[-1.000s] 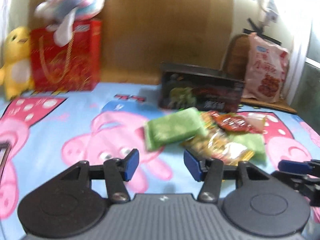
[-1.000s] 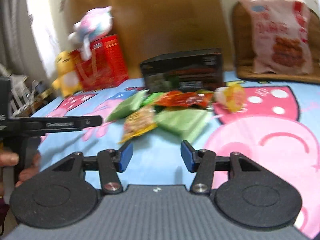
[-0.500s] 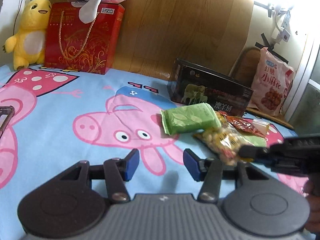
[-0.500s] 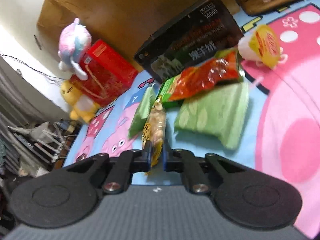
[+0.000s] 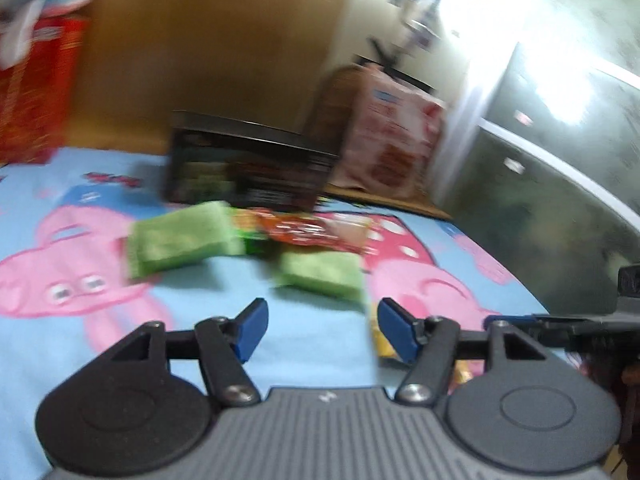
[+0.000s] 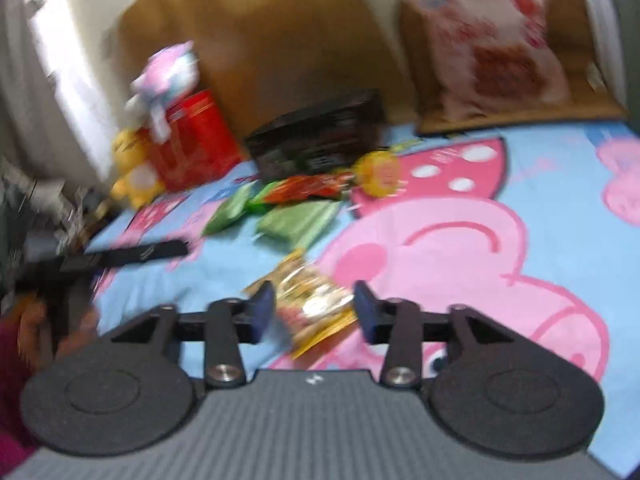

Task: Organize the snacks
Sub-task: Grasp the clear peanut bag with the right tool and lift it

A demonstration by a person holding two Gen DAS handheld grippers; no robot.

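My right gripper [image 6: 314,310] has its jaws opening. A yellow nut packet [image 6: 316,304] lies on the cartoon bedsheet [image 6: 460,240] between them, and the pads are clear of it. Farther off is the snack pile: two green packets [image 6: 232,214] [image 6: 296,222], a red packet [image 6: 312,188] and a round yellow snack [image 6: 376,172]. My left gripper [image 5: 324,330] is also opening, with nothing between its fingers, just short of a green packet [image 5: 320,274]. Another green packet [image 5: 180,242] and the red packet [image 5: 308,230] lie beyond. The yellow packet [image 5: 380,340] peeks out behind its right finger.
A black box [image 6: 320,140] stands behind the pile. A large pink snack bag [image 6: 492,44] leans at the back right. A red gift box [image 6: 192,140] with plush toys sits at the back left. Both views are blurred.
The right gripper, shut on the yellow packet half a second ago, has drawn it out of the pile and spread its jaws. The left gripper has opened wider and swung right.
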